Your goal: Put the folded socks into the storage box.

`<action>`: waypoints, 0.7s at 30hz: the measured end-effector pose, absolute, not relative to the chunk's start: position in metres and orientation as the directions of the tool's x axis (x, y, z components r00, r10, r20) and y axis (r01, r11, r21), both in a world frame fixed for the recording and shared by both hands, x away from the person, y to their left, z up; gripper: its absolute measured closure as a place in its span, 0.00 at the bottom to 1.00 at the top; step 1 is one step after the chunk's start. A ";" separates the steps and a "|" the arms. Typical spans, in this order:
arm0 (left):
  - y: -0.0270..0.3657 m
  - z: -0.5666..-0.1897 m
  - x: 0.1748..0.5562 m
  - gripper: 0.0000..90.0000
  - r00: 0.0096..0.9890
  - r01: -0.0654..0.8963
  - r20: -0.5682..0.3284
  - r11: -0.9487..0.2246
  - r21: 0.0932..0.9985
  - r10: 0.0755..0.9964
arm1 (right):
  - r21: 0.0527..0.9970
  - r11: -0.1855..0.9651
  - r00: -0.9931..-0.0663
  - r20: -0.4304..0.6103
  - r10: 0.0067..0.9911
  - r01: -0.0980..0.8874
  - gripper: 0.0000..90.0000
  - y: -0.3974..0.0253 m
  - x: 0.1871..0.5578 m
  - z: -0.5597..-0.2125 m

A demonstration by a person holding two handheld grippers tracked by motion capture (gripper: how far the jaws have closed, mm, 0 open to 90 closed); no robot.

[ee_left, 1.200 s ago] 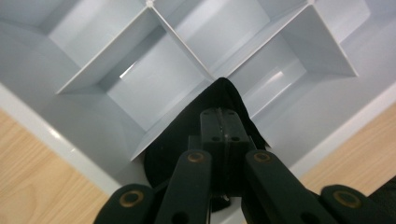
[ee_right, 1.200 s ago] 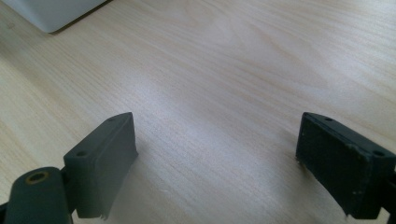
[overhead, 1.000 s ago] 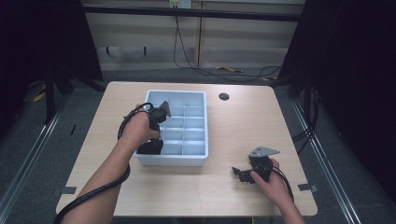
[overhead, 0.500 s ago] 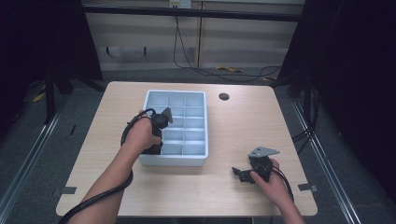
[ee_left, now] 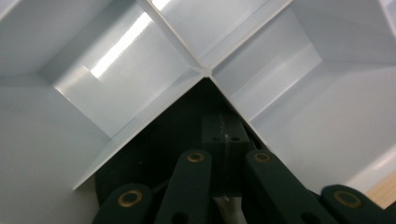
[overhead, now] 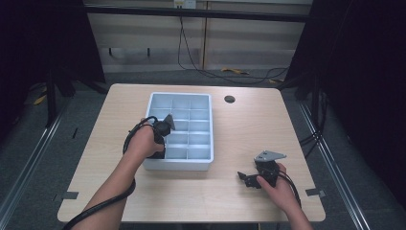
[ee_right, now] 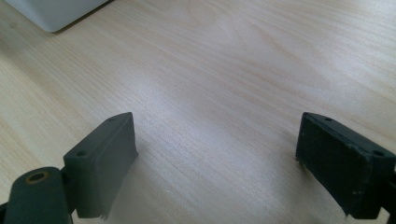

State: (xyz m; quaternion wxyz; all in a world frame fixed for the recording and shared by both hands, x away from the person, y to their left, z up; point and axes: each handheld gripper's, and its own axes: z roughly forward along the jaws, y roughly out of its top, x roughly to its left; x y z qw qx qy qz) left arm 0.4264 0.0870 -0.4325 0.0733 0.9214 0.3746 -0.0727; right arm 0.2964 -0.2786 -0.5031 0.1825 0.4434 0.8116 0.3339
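Note:
A pale blue tray (overhead: 178, 165) with several compartments stands in the middle of the wooden table (overhead: 249, 129). My left gripper (overhead: 161, 147) points down into the tray's near-left compartment. In the left gripper view its jaws stand pressed together (ee_left: 224, 130) over a dark patch, below a crossing of white dividers (ee_left: 203, 71). I cannot make out anything between them. My right gripper (overhead: 247, 178) lies low over the table at the front right, jaws pointing left. In the right gripper view it is open (ee_right: 215, 161) with bare wood between its pads (ee_right: 109, 154).
A round dark cable hole (overhead: 229, 99) sits in the table behind the tray's right side. A corner of the tray (ee_right: 56, 11) shows at the top left of the right gripper view. Cables lie on the floor (overhead: 230, 72) beyond the table.
My left hand has drawn back toward the tray's front and the gripper has dipped into the near-left compartment. The right gripper has stayed put.

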 end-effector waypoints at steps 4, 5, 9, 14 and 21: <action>0.093 -0.421 0.425 0.90 0.724 0.689 -0.174 -0.715 0.119 0.668 | 0.703 0.381 -0.538 0.003 0.843 0.601 0.13 -0.278 0.296 -0.503; 0.094 -0.417 0.424 0.86 0.729 0.684 -0.158 -0.718 0.127 0.666 | 0.704 0.383 -0.539 0.000 0.842 0.598 0.13 -0.278 0.297 -0.503; 0.100 -0.409 0.422 0.72 0.736 0.676 -0.140 -0.718 0.164 0.662 | 0.704 0.384 -0.540 -0.001 0.842 0.597 0.13 -0.278 0.296 -0.503; 0.104 -0.403 0.419 0.53 0.732 0.681 -0.140 -0.707 0.194 0.667 | 0.704 0.382 -0.538 0.000 0.843 0.599 0.13 -0.278 0.296 -0.503; 0.111 -0.390 0.414 0.38 0.721 0.690 -0.135 -0.689 0.223 0.679 | 0.704 0.384 -0.540 -0.002 0.842 0.597 0.13 -0.278 0.296 -0.503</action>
